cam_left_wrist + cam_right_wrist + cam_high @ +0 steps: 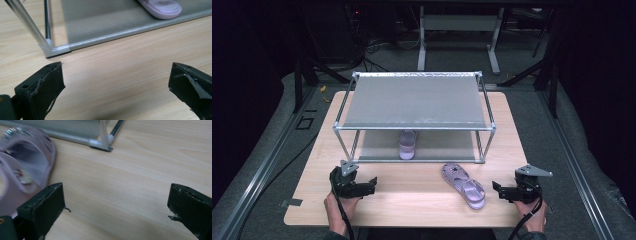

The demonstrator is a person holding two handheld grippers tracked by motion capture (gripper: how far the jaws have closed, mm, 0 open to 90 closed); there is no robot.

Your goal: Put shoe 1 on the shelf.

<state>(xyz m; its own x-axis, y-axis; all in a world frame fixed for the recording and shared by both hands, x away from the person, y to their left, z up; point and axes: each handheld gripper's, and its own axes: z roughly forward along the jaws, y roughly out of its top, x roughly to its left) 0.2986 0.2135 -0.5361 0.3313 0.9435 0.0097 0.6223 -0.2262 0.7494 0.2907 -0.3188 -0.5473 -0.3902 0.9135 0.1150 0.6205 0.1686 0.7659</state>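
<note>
A pale wooden counter (412, 200) carries a two-tier metal shoe rack (414, 102) with grey shelves. One lilac sandal (407, 144) already sits on the lower shelf, toe toward the person. Its mate, the loose sandal (463, 185), lies sole-down on the counter in front of the rack.

The right gripper (503, 191) rests low near the counter's front edge, its jaws spread wide with nothing between them. The loose sandal lies just beyond and to the side of one jaw tip, near but not touching; in the right gripper view (25, 167) it shows past the jaw at the left edge. The left gripper (371, 185) also stands wide open and empty, well apart from the loose sandal, with the rack's front corner post just ahead of its jaws.

The sandal looks like moulded foam or soft plastic: probably light, bendy, slightly slick. Its straps would likely flex, so pinching the thicker sole edge near the middle seems the steadier hold.
</note>
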